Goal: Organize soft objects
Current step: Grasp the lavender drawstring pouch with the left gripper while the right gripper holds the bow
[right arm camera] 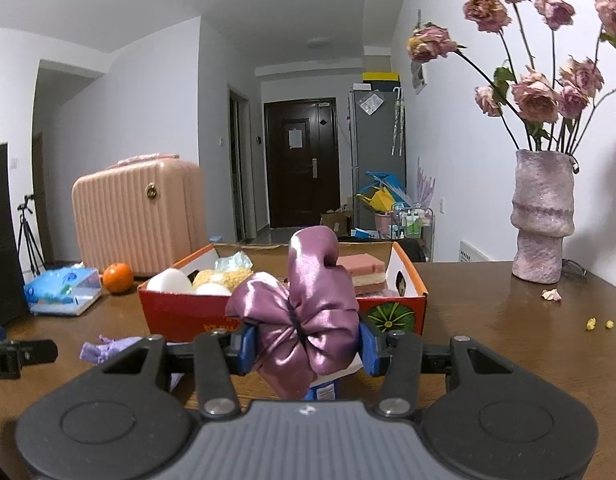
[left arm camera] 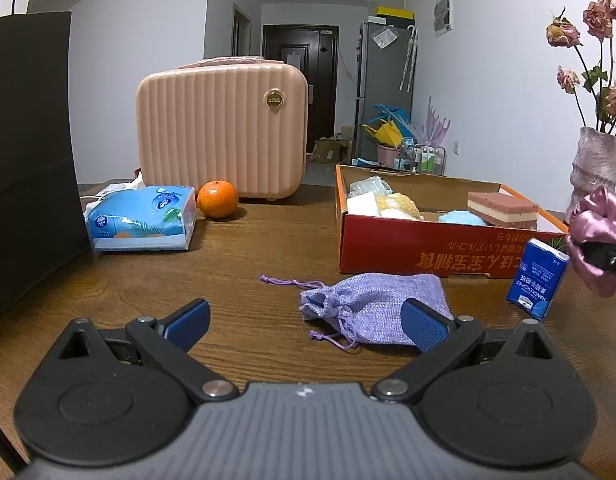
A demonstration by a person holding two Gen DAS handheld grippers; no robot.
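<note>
The right gripper (right arm camera: 303, 350) held a pink satin scrunchie (right arm camera: 297, 320) pinched between its two blue pads (right arm camera: 368, 350), the jaws closed partway on the bunched fabric, which bulged above and below them. It hung just in front of a red cardboard box (right arm camera: 267, 312) on a wooden table (right arm camera: 508, 340). The box held sponges and other soft items. A blue tissue packet (left arm camera: 538, 282) stood beside the box, directly below the scrunchie. The left gripper (left arm camera: 305, 322) had its jaws spread wide and held nothing. Its right pad (left arm camera: 424, 324) overlapped a lilac drawstring pouch (left arm camera: 372, 304) lying on the table; whether it touched the pouch could not be told.
</note>
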